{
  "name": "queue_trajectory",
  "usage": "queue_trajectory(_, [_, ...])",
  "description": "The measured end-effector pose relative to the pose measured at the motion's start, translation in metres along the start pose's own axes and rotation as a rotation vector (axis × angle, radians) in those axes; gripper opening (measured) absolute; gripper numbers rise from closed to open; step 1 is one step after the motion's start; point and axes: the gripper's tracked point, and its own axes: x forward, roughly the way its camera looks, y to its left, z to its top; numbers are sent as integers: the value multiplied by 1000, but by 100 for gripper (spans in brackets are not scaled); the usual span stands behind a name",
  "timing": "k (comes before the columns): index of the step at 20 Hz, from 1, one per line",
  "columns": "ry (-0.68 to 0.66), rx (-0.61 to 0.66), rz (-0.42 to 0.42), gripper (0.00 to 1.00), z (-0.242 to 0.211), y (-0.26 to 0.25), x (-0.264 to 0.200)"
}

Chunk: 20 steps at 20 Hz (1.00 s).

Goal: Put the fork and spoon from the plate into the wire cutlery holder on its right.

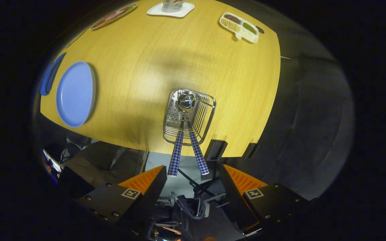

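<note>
Gripper view: the gripper (193, 182) has its jaws spread wide with nothing between them. Just ahead, 2 checked handles, the spoon (179, 134) and the fork (198, 152), stand together in the wire cutlery holder (208, 113) on the wooden counter (146, 67). The blue plate (75, 93) lies bare, well apart to the holder's left. A divided snack tray (240, 26) sits beyond.

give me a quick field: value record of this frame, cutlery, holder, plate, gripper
gripper: open, fingers apart, holding nothing
wire cutlery holder: on the wooden table, just ahead of the fingers
cutlery: two checked-handled pieces standing in the holder, handles toward the gripper
blue plate: bare, left of the holder
task state: looks done
</note>
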Motion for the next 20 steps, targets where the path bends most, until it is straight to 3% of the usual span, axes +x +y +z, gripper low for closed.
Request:
queue_trajectory(3, [-109, 80, 41, 97, -1, 11, -7])
queue_trajectory(9, [-567, 133, -2, 97, 34, 34, -34])
queue_trajectory(13, [-790, 237, 72, 97, 47, 65, -61])
queue_trajectory(20, [-1199, 351, 80, 97, 57, 87, -121])
